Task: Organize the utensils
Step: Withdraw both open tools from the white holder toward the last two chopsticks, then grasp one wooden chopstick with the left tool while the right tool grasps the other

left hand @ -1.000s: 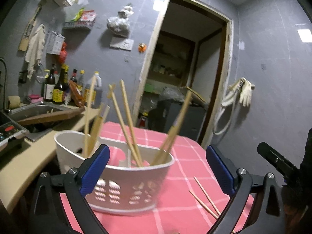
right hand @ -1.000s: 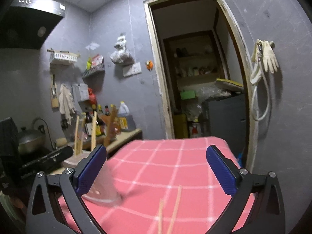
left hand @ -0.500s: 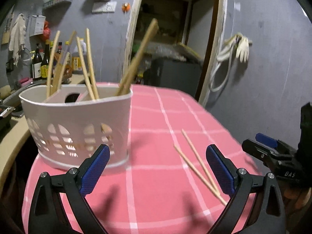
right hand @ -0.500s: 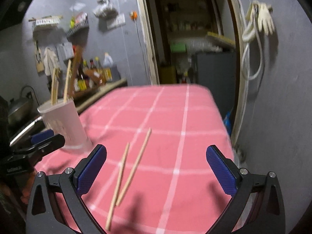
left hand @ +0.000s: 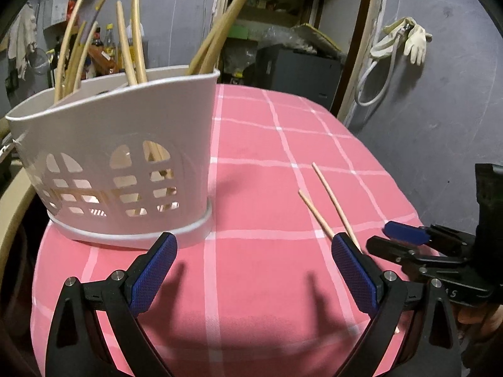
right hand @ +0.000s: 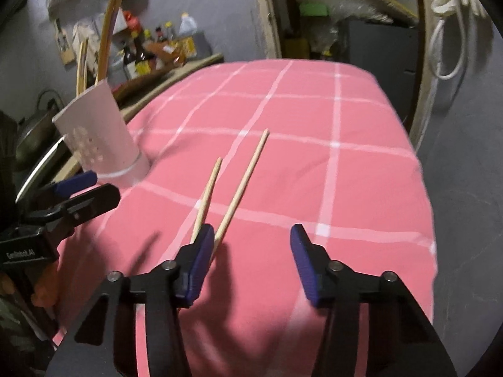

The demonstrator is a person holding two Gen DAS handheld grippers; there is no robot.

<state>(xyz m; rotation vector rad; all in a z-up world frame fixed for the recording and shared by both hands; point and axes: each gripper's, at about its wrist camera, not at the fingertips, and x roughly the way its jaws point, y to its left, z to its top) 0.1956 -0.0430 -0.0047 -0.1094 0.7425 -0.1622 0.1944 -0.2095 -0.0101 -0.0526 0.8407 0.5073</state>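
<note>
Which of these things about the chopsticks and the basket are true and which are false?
1. Two chopsticks lie on the pink checked tablecloth. True.
2. The white basket is empty. False: chopsticks stand in it.
3. The right gripper pinches both loose chopsticks. False: its jaws, just closing, stand apart, pressing nothing.
4. The left gripper is open and holds nothing. True.
5. The basket lies tipped over. False: it stands upright.
</note>
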